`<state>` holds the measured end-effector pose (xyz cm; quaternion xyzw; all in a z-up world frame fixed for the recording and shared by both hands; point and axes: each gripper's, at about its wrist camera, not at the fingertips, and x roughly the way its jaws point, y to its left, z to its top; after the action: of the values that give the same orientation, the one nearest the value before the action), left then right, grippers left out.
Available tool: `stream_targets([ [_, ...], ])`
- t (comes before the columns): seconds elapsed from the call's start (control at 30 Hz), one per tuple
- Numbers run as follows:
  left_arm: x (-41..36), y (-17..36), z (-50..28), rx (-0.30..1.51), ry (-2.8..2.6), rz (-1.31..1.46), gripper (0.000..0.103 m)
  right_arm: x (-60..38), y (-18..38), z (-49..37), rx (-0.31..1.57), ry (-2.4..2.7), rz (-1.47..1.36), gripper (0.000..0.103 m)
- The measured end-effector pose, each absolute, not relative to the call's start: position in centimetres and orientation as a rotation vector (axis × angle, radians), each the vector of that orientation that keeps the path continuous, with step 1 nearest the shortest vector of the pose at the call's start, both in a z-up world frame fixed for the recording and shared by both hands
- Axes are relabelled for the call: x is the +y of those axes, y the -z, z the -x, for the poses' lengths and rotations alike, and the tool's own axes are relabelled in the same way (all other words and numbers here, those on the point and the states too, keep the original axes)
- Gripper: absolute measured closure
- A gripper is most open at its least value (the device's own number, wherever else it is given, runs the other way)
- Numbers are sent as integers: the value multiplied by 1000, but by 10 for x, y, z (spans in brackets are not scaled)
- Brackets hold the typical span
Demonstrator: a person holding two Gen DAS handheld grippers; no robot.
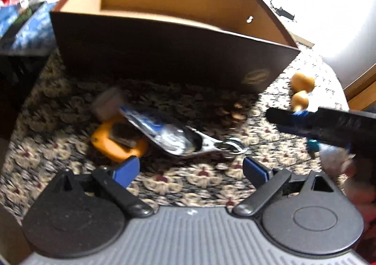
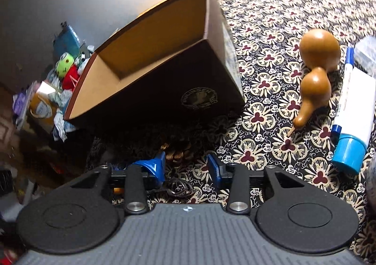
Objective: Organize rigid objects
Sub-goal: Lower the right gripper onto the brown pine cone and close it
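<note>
Box (image 1: 164, 53) interior partly hidden; pinecone (image 2: 178, 151) in shadow.

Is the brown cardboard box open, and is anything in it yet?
Open: the box has no lid, and both wrist views show only bare tan inner walls. Its floor is mostly hidden, so whether it is empty cannot be told.
</note>
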<state>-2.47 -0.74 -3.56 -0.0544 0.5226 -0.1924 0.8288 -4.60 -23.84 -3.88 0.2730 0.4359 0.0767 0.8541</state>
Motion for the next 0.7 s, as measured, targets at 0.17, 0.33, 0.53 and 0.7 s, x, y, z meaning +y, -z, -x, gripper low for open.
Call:
stream_targets([
  [0.17, -15, 22, 19, 1043, 495, 54, 10, -242, 44, 40, 922, -172, -641, 81],
  [0.33, -39, 16, 8, 972, 613, -4, 13, -242, 47, 32, 936, -166, -718, 81],
  [0.53, -48, 42, -14, 1009, 666, 5, 42, -239, 54, 23, 977, -145, -739, 80],
  [0.7, -50, 52, -26, 1032, 692, 17, 47, -236, 61, 18, 1010, -120, -736, 78],
])
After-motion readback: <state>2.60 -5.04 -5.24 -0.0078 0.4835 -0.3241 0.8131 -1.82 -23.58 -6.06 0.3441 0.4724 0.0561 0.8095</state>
